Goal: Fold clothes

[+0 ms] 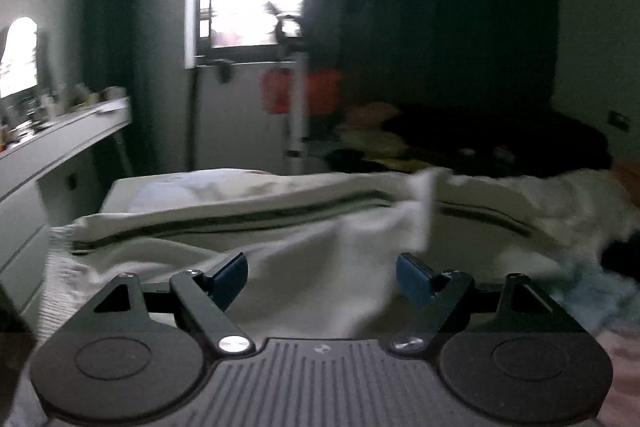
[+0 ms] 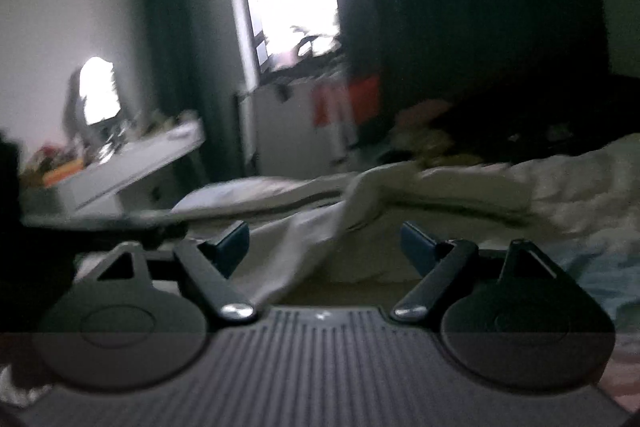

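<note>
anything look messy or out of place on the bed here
Yes. The cream cloth lies rumpled, one corner flipped up instead of flat. Behind it a heap of clothes is piled unfolded. Both tongs, left and right, are open and empty.

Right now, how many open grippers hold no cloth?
2. The left gripper hangs open above the cream cloth, with nothing between its fingers. The right gripper is open too, over the same cloth. Other grippers, if any, are out of view.
</note>
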The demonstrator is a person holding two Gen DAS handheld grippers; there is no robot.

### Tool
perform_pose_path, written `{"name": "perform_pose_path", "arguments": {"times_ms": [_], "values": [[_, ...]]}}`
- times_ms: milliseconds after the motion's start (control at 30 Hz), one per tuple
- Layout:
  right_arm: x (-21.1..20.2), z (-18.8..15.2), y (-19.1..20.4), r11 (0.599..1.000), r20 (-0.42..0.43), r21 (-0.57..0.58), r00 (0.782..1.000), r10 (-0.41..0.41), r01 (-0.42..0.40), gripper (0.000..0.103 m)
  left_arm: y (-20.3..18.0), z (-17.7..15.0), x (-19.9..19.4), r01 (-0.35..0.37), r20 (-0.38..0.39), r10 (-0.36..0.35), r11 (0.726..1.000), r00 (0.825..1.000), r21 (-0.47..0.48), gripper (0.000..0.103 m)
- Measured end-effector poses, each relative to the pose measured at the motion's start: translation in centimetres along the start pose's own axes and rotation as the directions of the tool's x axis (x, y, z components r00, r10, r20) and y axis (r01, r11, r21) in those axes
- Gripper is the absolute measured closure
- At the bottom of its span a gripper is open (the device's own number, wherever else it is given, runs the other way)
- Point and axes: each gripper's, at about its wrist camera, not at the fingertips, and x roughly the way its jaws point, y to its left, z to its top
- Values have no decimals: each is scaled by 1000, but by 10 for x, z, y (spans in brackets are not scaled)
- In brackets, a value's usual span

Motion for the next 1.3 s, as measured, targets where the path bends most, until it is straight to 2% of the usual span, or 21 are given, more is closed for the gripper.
{"name": "perform_pose_path", "arguments": {"times_ms": [133, 267, 400, 600, 767, 867, 933, 967, 1000, 1033, 1100, 1233, 1300], "values": [[-3, -10, -31, 997, 48, 57, 997, -54, 51, 18, -36, -8, 5, 30, -4, -30, 999, 1000, 44, 20], [8, -22, -47, 997, 72, 65, 996, -42, 38, 18, -60, -10, 35, 9, -11, -8, 997, 1000, 71, 20], [20, -27, -69, 991, 94, 85, 989, -113, 105, 18, -75, -8, 81, -26, -25, 27, 998, 999, 55, 19], [39, -29, -108, 972, 72, 192, 986, -151, 135, 18, -86, 1, 177, -76, -14, 79, 986, 997, 151, 20], [69, -38, -127, 954, 34, 260, 985, -167, 152, 18, -98, 10, 241, -67, -4, 69, 985, 998, 156, 21], [82, -42, -134, 950, 22, 278, 988, -155, 143, 18, -109, 15, 264, -47, -14, 49, 987, 999, 154, 34], [90, -45, -135, 950, 18, 274, 987, -159, 149, 18, -120, 19, 274, -32, -22, 36, 985, 999, 169, 59], [92, -46, -135, 950, 13, 273, 987, -162, 153, 18, -125, 21, 278, -32, -21, 37, 984, 999, 178, 67], [94, -47, -135, 949, 7, 273, 986, -164, 156, 18, -130, 23, 281, -29, -23, 34, 982, 999, 187, 89], [96, -48, -135, 949, 0, 272, 986, -166, 159, 18, -132, 25, 281, -19, -27, 25, 982, 999, 190, 96], [97, -49, -134, 948, -12, 272, 986, -168, 165, 18, -135, 28, 276, -2, -30, 8, 983, 1000, 186, 97], [92, -48, -131, 948, -9, 271, 985, -174, 170, 18, -133, 29, 237, 45, -6, -44, 985, 999, 165, 98], [89, -48, -129, 947, -5, 271, 984, -178, 173, 18, -134, 27, 211, 72, 7, -75, 979, 997, 190, 100]]}}
